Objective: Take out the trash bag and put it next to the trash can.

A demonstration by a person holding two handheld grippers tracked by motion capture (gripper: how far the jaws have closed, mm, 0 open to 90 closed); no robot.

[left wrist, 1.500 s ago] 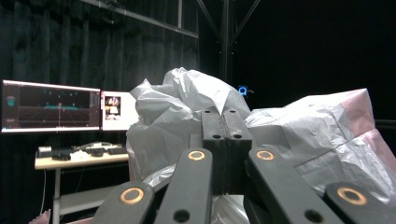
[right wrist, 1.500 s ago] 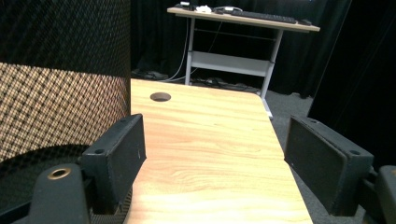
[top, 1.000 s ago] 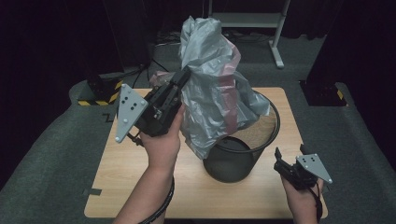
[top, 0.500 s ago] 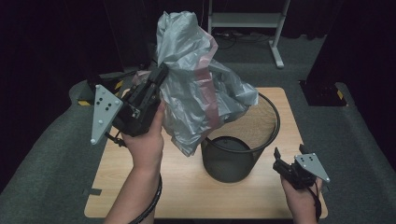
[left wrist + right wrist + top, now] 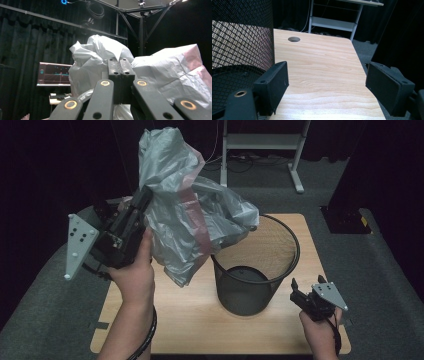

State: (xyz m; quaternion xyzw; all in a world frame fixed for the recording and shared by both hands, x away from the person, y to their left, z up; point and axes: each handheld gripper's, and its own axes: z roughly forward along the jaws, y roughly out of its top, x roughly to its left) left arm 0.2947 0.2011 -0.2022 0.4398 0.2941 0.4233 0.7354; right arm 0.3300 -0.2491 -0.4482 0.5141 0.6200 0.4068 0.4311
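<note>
Your left hand-held gripper (image 5: 142, 202) is clamped on a crumpled grey plastic bag (image 5: 192, 227), holding it up in the air so it hangs just beside and above the black mesh bin (image 5: 257, 270) on the table (image 5: 200, 320). Your right hand-held gripper (image 5: 300, 295), jaws apart and empty, rests near the bin's other side.

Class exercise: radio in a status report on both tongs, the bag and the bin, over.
Left tongs shut on grey bag, held above table. Right tongs open, beside mesh bin. Bin mouth unobstructed.
</note>
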